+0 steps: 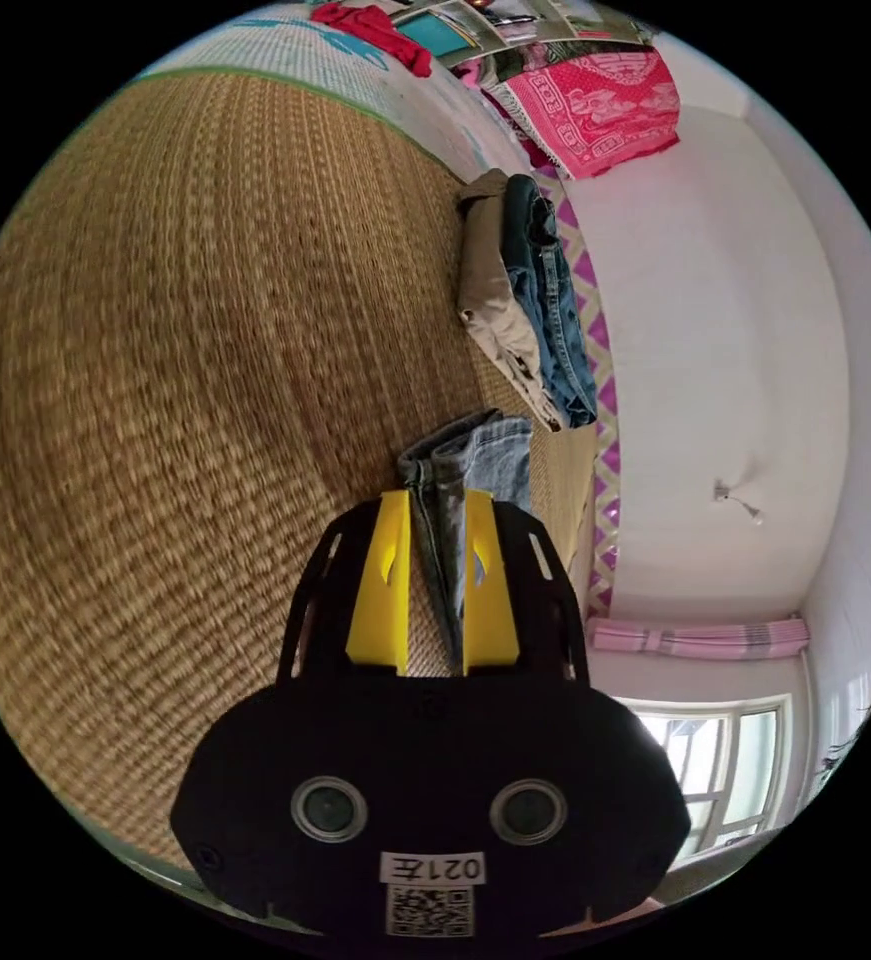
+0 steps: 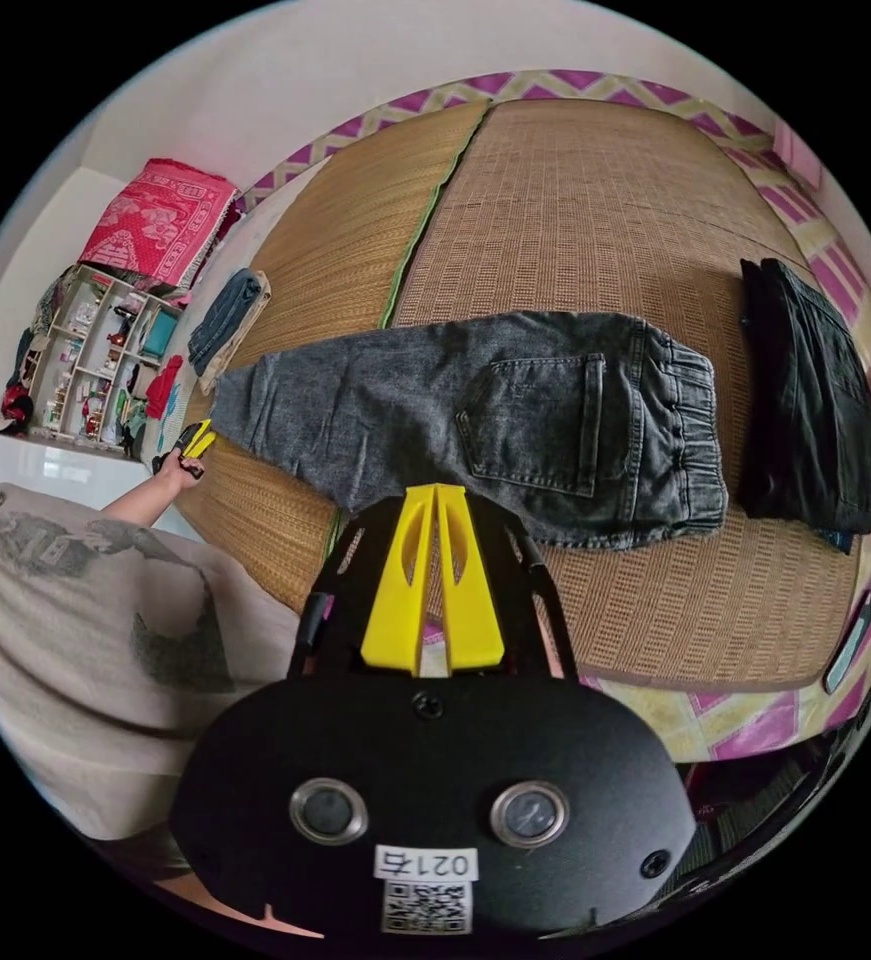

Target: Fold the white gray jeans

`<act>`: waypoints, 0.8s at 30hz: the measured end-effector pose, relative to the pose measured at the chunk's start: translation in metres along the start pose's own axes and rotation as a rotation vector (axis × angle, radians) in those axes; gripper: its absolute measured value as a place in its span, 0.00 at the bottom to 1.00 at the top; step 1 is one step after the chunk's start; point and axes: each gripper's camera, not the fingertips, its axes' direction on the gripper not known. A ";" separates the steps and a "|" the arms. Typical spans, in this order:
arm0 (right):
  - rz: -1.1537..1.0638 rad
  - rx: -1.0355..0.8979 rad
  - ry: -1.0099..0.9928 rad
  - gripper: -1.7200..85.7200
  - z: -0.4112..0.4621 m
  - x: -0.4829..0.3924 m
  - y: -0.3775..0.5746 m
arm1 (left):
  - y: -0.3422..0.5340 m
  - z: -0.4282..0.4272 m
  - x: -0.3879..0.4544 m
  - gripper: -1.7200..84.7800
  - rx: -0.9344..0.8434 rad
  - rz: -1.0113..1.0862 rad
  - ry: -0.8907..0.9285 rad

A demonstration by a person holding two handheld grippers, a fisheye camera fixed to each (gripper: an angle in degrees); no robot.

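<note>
Jeans [image 2: 475,430] flat on mat; hem pinched in left hand-held gripper [image 1: 433,500]

A woven straw mat [image 2: 575,200] carries the gray jeans [image 2: 475,420] spread flat across its middle, a folded black garment [image 2: 805,400] near their waistband end, and a folded stack of blue and beige trousers [image 1: 525,300] at the far edge.

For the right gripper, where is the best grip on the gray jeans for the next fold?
Probably the elastic waistband, taken at its near corner from the mat's near edge. The gray jeans lie flat, the left gripper holds the leg hems, and the shut right gripper hovers nearby.
</note>
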 end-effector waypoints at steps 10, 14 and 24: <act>0.049 -0.024 0.036 0.01 0.012 0.027 0.060 | 0.013 -0.028 0.064 0.01 -0.002 0.205 0.188; 0.069 -0.030 0.011 0.01 0.022 0.052 0.082 | 0.049 -0.042 0.169 0.01 -0.039 0.480 0.206; 0.051 -0.082 -0.076 0.01 0.060 0.102 0.125 | 0.305 0.080 0.431 0.01 -0.349 1.162 0.139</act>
